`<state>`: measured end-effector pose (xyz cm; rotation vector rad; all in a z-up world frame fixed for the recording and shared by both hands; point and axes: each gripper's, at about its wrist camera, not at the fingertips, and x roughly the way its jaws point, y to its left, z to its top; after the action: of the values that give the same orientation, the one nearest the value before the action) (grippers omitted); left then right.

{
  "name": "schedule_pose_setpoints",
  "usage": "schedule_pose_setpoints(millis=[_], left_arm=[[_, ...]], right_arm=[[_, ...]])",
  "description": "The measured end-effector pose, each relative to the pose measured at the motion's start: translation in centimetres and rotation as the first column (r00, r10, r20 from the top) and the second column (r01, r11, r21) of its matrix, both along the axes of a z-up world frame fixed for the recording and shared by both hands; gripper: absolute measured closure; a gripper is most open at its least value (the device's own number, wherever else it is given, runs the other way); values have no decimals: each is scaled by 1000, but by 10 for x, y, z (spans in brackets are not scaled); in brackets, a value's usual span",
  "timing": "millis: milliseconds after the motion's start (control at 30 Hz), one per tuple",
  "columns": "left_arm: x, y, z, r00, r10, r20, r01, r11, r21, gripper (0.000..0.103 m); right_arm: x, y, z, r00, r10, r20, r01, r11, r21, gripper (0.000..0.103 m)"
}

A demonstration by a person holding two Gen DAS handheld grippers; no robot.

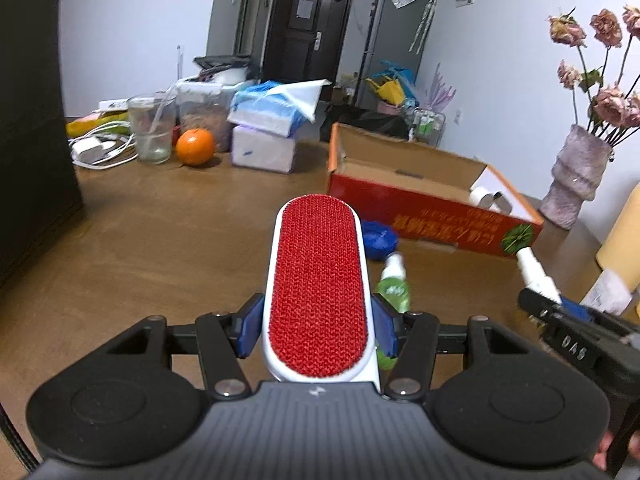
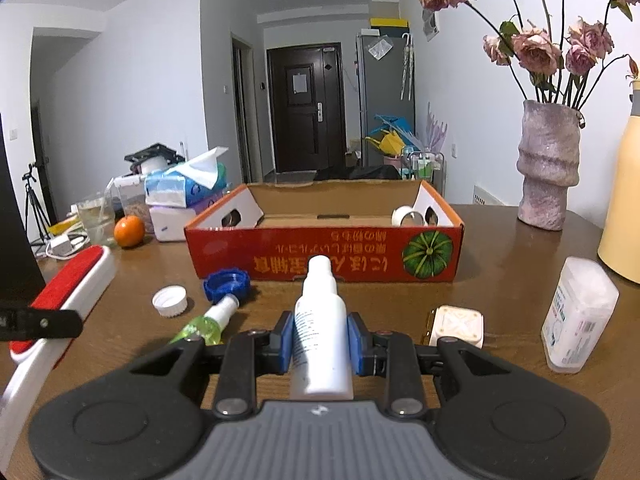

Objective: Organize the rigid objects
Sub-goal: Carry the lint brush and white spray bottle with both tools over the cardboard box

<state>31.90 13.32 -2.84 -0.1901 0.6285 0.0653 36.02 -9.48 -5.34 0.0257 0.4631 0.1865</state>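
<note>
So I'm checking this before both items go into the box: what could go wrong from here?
The left gripper pinches the lint brush near one end, so it could pivot. The white bottle in the right gripper might clip the cardboard box wall. A tape roll already fills one corner.

"DAS" on the right gripper (image 1: 538, 304); upside-down, unreadable characters on the red box (image 2: 320, 256).

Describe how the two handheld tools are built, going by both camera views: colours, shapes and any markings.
Both tools look alike. The left tool and right tool each have a ribbed grey body with a small pale logo, two round black discs at the sides, black linkage bars with silver pivot screws, and blue pads on the fingers. Seen from the left camera, the right tool carries white lettering.
</note>
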Motion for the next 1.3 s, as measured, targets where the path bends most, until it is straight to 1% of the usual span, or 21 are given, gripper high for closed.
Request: schedule_pose_setpoints(millis=[200, 367, 467, 633, 800, 967, 1300], left_arm=[[20, -20, 17, 999, -24, 23, 25, 1000, -6, 47], [38, -35, 26, 999, -42, 33, 43, 999, -13, 47], [50, -40, 27, 998, -52, 19, 52, 998, -25, 47], [70, -43, 32, 998, -55, 22, 56, 998, -38, 47], [88, -44, 39, 998, -46, 43, 48, 998, -50, 47], [107, -46, 40, 998, -40, 54, 44, 997, -68, 47], [142, -54, 37, 997, -57, 46, 59, 996, -62, 47]], right_arm=[[9, -6, 16, 999, -18, 36, 17, 999, 31, 76], [19, -9, 24, 998, -20, 55, 18, 999, 47, 76], [28, -10, 25, 999, -22, 46, 19, 998, 57, 76], [42, -12, 27, 998, -29, 49, 25, 997, 77, 76], [57, -12, 31, 997, -43, 63, 37, 995, 96, 76], [73, -12, 36, 996, -56, 74, 48, 993, 108, 76], [102, -11, 38, 994, -77, 76, 69, 992, 109, 76]])
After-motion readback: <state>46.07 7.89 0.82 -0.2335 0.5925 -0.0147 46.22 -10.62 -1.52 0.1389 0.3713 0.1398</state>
